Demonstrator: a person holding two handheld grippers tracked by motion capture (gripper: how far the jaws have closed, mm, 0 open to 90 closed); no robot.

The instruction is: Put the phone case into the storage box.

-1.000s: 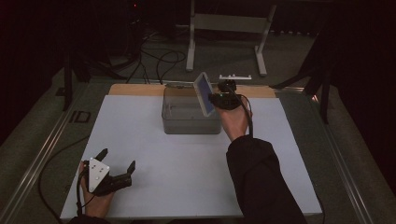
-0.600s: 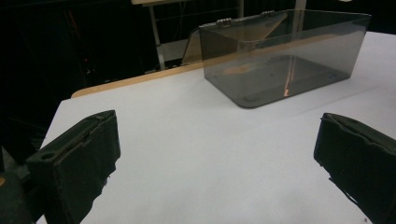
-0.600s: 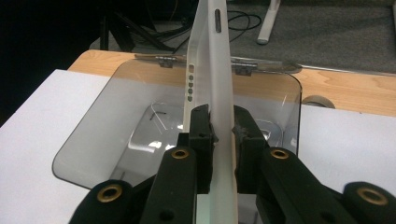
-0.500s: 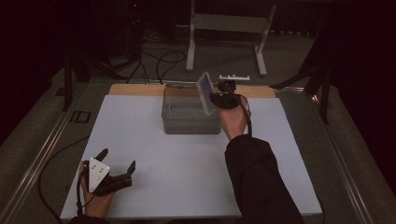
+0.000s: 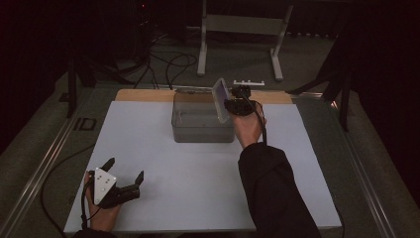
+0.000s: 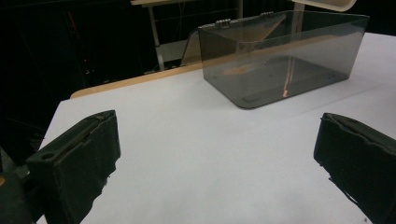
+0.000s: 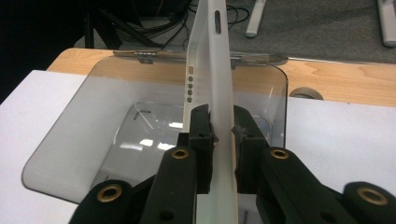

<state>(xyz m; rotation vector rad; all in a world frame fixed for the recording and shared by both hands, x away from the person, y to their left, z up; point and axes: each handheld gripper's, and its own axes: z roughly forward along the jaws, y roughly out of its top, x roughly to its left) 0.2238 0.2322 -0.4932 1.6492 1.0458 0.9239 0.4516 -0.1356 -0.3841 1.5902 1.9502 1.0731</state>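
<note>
- Right gripper clamped on a thin white flat slab with rounded corners, like a tablet or phone in a pale case; in the right gripper view the jaws pinch its lower edge from both faces, slab standing on edge
- Change over the last second: very little. Slab and right gripper sit at about the same spot over the near-right corner of the smoky transparent plastic box; at most a slight shift toward the box, and the grip is unchanged
- Slab position relative to the right gripper: straight ahead of the jaws and rising past them, tilted, above the open top of the box; not touching the rim as far as I can tell
- Left gripper jaws wide apart, nothing between them, resting low over the white table sheet, well apart from the box; no move since a second ago. Box lies ahead of it in the left gripper view
- Judgement: the carry looks finished and the hand is lining up; what remains is lowering the slab into the box and letting go
- Risk: slab edge catching the box wall on the way down
</note>
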